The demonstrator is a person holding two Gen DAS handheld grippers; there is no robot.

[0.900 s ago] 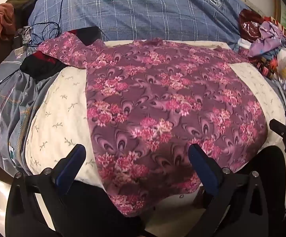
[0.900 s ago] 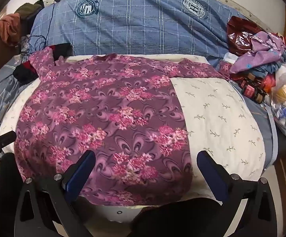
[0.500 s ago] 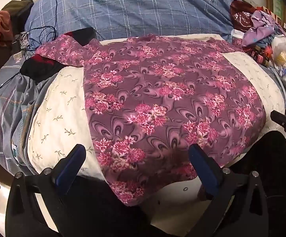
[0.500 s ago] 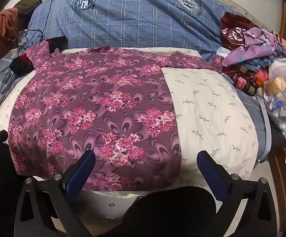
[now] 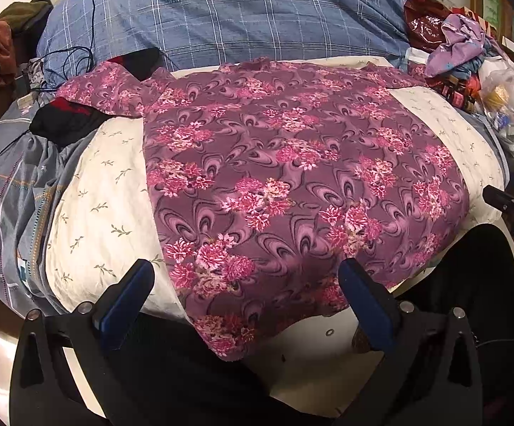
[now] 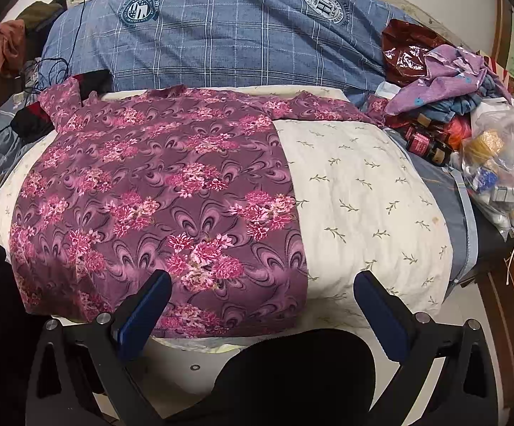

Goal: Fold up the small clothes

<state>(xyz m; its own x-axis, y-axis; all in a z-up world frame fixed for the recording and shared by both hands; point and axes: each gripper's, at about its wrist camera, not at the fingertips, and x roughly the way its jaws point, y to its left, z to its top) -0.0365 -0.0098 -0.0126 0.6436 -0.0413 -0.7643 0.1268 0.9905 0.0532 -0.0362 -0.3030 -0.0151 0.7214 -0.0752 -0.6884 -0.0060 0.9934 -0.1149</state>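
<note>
Purple floral garment spread flat on the bed; both claws wide apart and empty.

The purple, pink-flowered cloth garment (image 5: 292, 177) lies face-flat on a cream leaf-print quilt (image 5: 104, 206), its hem draped over the near edge of the bed. The left claw (image 5: 246, 301) hovers wide above that hem, its blue pads clear of the fabric. The right claw (image 6: 264, 305) stands equally wide, near the garment's right edge, touching nothing. The left view alone shows a grey checked blanket (image 5: 12, 191) beside the quilt and the tip of the other gripper at far right. The right view alone shows fully the clear plastic bag of small items (image 6: 498, 174) and dark bottles (image 6: 430, 145). A blue plaid pillow (image 6: 228, 35) lies behind the garment in both.
</note>
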